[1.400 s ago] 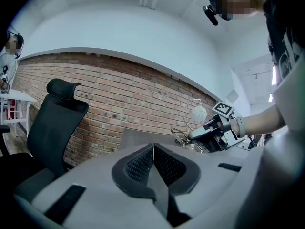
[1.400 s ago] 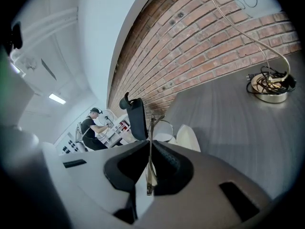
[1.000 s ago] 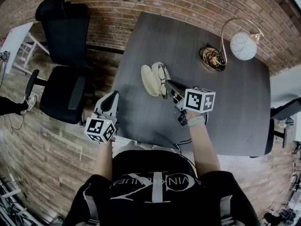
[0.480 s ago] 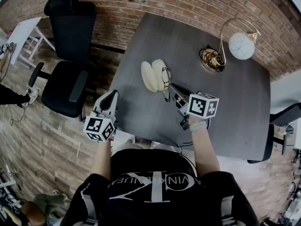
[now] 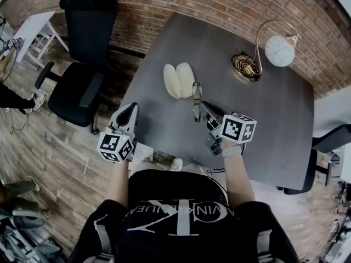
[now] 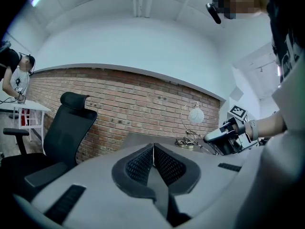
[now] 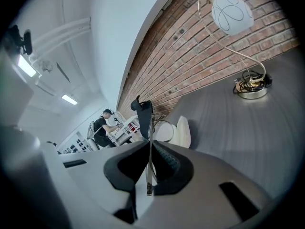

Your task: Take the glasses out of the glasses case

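Note:
The cream glasses case (image 5: 178, 81) lies open on the dark grey table (image 5: 258, 130), both halves spread flat. My right gripper (image 5: 199, 104) is shut on the thin-framed glasses (image 5: 196, 90), which hang just right of and nearer than the case, apart from it. In the right gripper view a metal temple of the glasses (image 7: 149, 142) is pinched between the pads, with the case (image 7: 175, 130) behind. My left gripper (image 5: 129, 110) hovers off the table's left edge, shut and holding nothing; the left gripper view shows its pads (image 6: 164, 165) pressed together.
A gooseneck lamp with a white globe (image 5: 279, 50) and a base (image 5: 247, 67) wrapped in cable stands at the table's far right. A black office chair (image 5: 82, 64) is left of the table, by the brick wall. A person stands at a white desk (image 7: 102, 125) far off.
The right gripper has drawn the glasses off the case and back toward me, and they now hang beside it. The left gripper has also pulled back a little.

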A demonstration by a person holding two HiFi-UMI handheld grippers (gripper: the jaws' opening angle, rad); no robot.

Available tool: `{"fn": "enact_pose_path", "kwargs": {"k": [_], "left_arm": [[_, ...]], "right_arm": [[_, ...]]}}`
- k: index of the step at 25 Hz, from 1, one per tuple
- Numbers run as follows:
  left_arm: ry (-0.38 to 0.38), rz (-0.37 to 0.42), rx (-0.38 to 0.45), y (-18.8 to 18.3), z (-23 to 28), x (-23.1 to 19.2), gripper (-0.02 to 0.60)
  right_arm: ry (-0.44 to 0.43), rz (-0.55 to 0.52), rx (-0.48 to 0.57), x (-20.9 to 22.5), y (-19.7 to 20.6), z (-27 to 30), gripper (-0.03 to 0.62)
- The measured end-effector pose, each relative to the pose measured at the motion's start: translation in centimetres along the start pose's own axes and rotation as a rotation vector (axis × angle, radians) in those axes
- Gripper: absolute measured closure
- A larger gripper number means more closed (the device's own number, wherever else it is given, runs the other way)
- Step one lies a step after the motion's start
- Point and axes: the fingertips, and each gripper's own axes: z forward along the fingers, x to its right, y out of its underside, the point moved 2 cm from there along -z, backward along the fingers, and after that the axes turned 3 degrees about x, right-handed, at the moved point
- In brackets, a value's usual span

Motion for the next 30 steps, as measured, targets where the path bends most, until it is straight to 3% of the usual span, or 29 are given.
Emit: {"fn": "enact_pose_path", "kwargs": {"k": [30], "left_arm": [[-0.043,0.048,0.060,-1.7,-2.1,2.7,0.561]], "right_arm": [[-0.026,-0.041,0.034,-0.2,1.6,-4.0,0.559]]}}
